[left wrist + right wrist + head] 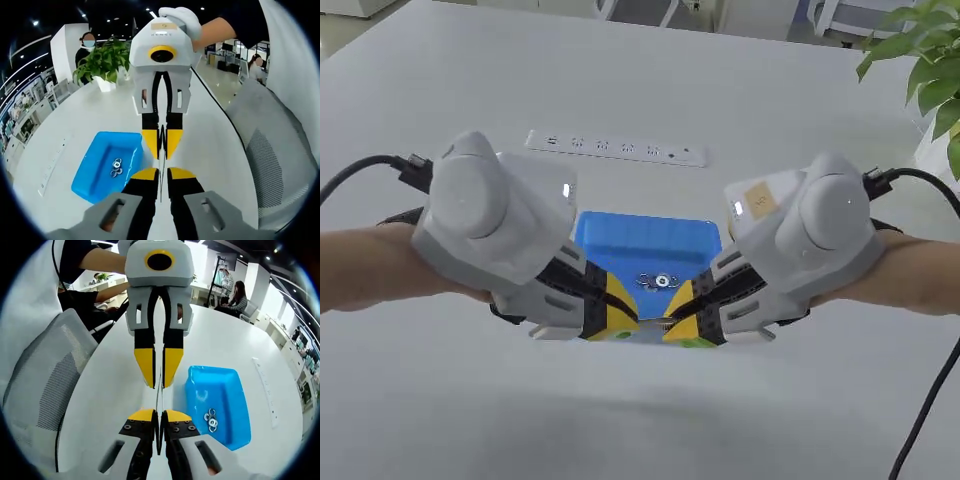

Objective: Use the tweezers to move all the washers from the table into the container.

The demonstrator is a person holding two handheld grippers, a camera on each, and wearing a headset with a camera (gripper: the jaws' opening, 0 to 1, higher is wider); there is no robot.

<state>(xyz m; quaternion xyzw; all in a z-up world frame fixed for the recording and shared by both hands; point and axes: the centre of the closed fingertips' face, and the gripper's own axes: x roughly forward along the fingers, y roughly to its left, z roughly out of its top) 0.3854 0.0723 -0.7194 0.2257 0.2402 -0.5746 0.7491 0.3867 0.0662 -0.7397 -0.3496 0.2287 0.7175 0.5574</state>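
The left gripper (pixel 161 172) and the right gripper (pixel 159 415) meet tip to tip low over the table (pixel 740 110), just at the near edge of the blue container (pixel 610 238). Each has its jaws pressed together on the thin tweezers (pixel 161 162), which run in a line from one pair of yellow pads into the other. In the head view the container lies at 12 o'clock from the tips, and the washers (pixel 660 281) sit in a small cluster on its floor. A power strip (pixel 615 148) lies further out at 12 o'clock and a plant (pixel 930 60) at 2 o'clock. No washer is visible on the bare table, so the moving looks finished or nearly so.

The risk lies in the shared hold. If one gripper lets go before the other grips firmly, the tweezers could tip and drop, perhaps into the container, knocking washers about. If the two hands pull or twist against each other, the thin legs could bend or slide out of the pads.
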